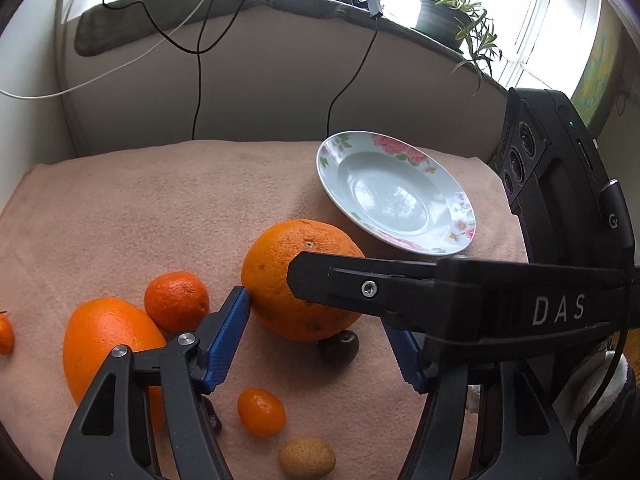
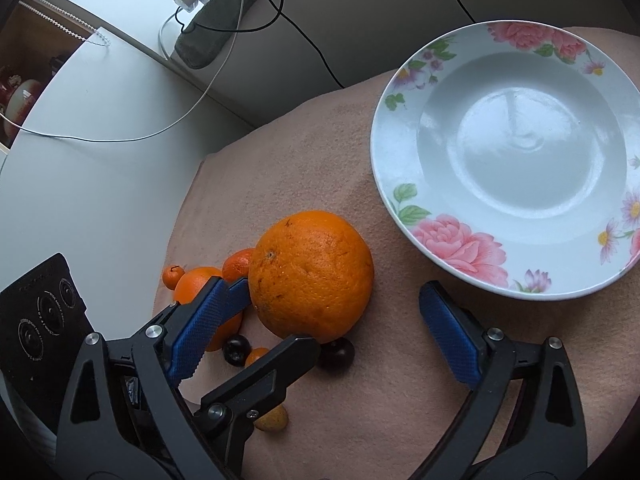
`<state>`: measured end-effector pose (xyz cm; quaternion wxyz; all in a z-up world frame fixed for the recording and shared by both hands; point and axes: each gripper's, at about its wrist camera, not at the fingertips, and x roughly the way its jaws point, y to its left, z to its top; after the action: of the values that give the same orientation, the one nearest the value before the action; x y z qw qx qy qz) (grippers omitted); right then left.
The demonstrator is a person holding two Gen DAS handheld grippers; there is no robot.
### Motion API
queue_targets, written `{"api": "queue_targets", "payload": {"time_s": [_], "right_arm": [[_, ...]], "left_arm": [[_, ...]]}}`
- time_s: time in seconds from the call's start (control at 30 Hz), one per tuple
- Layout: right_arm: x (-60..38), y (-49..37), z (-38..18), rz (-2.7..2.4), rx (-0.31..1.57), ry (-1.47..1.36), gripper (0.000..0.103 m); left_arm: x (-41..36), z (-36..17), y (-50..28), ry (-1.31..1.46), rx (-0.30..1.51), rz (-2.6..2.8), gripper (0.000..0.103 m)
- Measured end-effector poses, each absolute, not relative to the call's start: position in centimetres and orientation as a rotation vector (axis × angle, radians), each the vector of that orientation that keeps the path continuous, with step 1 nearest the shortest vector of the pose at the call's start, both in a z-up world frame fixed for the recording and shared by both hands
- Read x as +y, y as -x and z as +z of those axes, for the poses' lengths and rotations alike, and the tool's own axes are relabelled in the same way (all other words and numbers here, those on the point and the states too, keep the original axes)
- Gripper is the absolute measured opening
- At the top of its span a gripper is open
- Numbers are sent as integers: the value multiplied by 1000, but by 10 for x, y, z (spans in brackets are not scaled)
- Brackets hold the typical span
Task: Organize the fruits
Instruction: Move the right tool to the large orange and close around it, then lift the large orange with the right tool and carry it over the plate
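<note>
My left gripper (image 1: 316,312) is shut on a large orange (image 1: 296,276) and holds it just above the pink cloth; its jaws also show in the right wrist view, pressed on both sides of the orange (image 2: 312,276). My right gripper (image 2: 328,312) is open and empty, close behind the orange. A flowered white plate (image 1: 396,192) lies empty to the right (image 2: 508,152). Another orange (image 1: 108,348), a mandarin (image 1: 176,300), a kumquat (image 1: 262,412), a dark plum (image 1: 338,348) and a tan fruit (image 1: 306,458) lie on the cloth.
The pink cloth (image 1: 160,208) covers the table up to a beige wall with hanging cables (image 1: 196,92). A potted plant (image 1: 452,16) stands on the sill. The right gripper's black body (image 1: 552,184) stands at the right. Another small orange fruit (image 1: 6,334) lies at the left edge.
</note>
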<state>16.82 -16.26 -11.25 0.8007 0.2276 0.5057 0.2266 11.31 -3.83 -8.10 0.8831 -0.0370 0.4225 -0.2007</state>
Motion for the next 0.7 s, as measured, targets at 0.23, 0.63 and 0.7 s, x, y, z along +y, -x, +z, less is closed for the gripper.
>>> {"api": "queue_targets", "payload": {"time_s": [0.23,0.63,0.7], "right_arm": [[-159,-169,-117,487,1089,-467,89],[-146,-167,-114,522,1069,-401,69],[-147,-166,-114,520,1067,-399,69]], "left_arm": [[-45,-83,-115,30,868,-402,66],[-42,-87,-114,20,856,-387,64],[-41,-87,-114,27,856,-389,64]]}}
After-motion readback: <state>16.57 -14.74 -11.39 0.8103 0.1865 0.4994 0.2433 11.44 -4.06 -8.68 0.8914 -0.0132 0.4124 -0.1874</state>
